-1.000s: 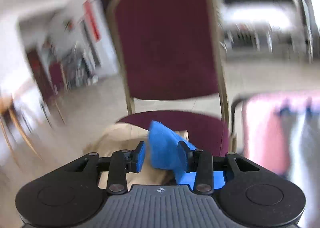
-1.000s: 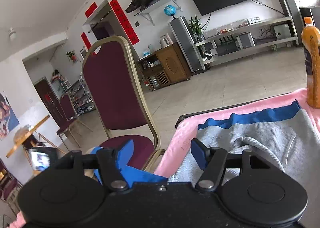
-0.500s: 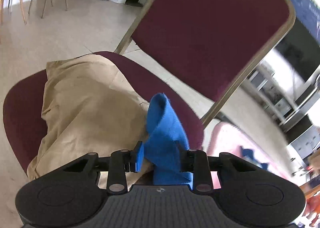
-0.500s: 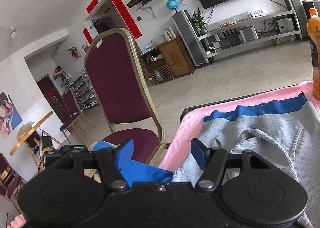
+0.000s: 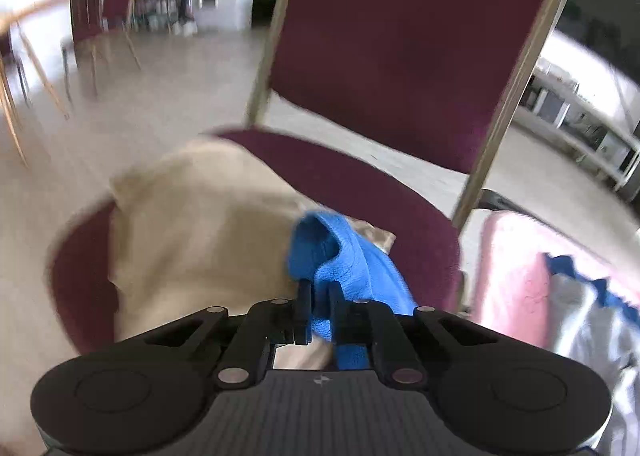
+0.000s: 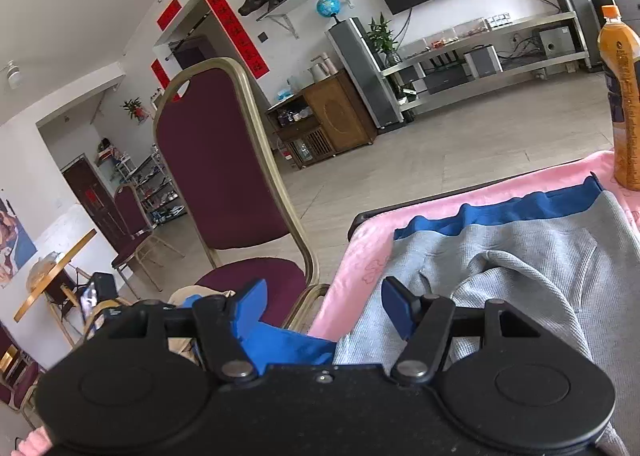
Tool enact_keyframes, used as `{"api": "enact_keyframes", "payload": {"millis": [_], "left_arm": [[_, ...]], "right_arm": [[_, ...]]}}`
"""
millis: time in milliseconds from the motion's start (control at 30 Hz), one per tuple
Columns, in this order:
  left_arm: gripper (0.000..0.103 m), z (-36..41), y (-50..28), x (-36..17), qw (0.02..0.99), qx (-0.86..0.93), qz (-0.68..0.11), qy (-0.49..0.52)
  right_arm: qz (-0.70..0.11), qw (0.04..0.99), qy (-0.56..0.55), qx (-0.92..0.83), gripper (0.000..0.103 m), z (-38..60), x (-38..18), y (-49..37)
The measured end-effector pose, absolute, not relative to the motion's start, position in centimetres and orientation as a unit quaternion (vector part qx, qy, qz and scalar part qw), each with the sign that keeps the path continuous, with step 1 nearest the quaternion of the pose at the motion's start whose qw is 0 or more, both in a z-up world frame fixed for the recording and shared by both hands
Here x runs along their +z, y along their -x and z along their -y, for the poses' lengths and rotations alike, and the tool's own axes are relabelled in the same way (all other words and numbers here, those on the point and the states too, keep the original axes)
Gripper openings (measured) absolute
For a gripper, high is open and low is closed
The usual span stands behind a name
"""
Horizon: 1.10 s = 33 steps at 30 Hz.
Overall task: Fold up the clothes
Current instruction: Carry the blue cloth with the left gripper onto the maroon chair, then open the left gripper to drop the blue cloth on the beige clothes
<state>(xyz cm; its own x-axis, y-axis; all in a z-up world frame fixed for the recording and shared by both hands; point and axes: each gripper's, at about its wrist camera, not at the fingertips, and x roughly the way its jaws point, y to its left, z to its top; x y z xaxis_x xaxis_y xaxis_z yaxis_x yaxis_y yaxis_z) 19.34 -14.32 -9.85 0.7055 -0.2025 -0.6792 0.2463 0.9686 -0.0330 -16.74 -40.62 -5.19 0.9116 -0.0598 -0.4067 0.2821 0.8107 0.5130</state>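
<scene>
My left gripper (image 5: pixel 319 292) is shut on a bright blue garment (image 5: pixel 344 256) and holds it over a maroon chair seat (image 5: pixel 348 183). A beige garment (image 5: pixel 200 223) lies on that seat under the blue one. My right gripper (image 6: pixel 324 308) is open and empty above the left edge of a table with a pink cover (image 6: pixel 360 256). A grey garment with a blue waistband (image 6: pixel 520 248) lies spread on the pink cover. The blue garment also shows in the right wrist view (image 6: pixel 288 344), low and left of the table.
The maroon chair's tall back (image 6: pixel 216 159) stands just left of the table. An orange drink bottle (image 6: pixel 622 95) stands at the table's far right. More chairs (image 6: pixel 132 232) and a wooden table (image 6: pixel 56 268) stand at the far left across the tiled floor.
My left gripper's jaws have closed onto the blue garment, which they only straddled before. The left view has swung over the chair. The right gripper has stayed open and nearly still.
</scene>
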Motion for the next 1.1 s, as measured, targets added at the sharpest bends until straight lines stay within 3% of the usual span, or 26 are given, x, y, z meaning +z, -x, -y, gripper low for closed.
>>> {"api": "enact_keyframes", "payload": {"millis": [167, 300, 400, 500, 700, 767, 933, 1100], "left_arm": [[0.007, 13.0, -19.3, -7.4, 0.935, -0.095, -0.32, -0.12], [0.009, 12.6, -21.6, -8.9, 0.919, -0.106, -0.324, -0.196], [0.019, 12.3, -23.0, -10.7, 0.91, -0.091, -0.328, -0.235], [0.036, 9.9, -23.1, -9.7, 0.926, -0.055, -0.327, -0.18], [0.033, 6.4, -20.4, -6.8, 0.935, -0.046, -0.329, -0.126], [0.038, 6.0, -19.2, -6.3, 0.93, -0.085, -0.345, -0.094], [0.041, 7.0, -19.9, -8.0, 0.908, -0.126, -0.399, 0.032], [0.037, 9.1, -21.6, -9.9, 0.913, -0.069, -0.399, 0.048]], "right_arm": [[-0.22, 0.903, -0.355, -0.101, 0.064, 42.3, -6.8, 14.8], [-0.248, 0.874, -0.41, -0.086, 0.064, 42.6, -9.3, 12.8], [-0.27, 0.86, -0.425, -0.081, 0.064, 42.0, -10.7, 11.8], [-0.271, 0.861, -0.423, -0.082, 0.064, 41.8, -10.5, 12.2], [-0.24, 0.862, -0.432, -0.114, 0.065, 44.0, -8.6, 15.9], [-0.228, 0.86, -0.438, -0.126, 0.066, 44.8, -8.2, 17.6], [-0.212, 0.851, -0.459, -0.142, 0.067, 46.2, -8.6, 21.1], [-0.178, 0.83, -0.506, -0.152, 0.067, 47.4, -10.2, 23.5]]}}
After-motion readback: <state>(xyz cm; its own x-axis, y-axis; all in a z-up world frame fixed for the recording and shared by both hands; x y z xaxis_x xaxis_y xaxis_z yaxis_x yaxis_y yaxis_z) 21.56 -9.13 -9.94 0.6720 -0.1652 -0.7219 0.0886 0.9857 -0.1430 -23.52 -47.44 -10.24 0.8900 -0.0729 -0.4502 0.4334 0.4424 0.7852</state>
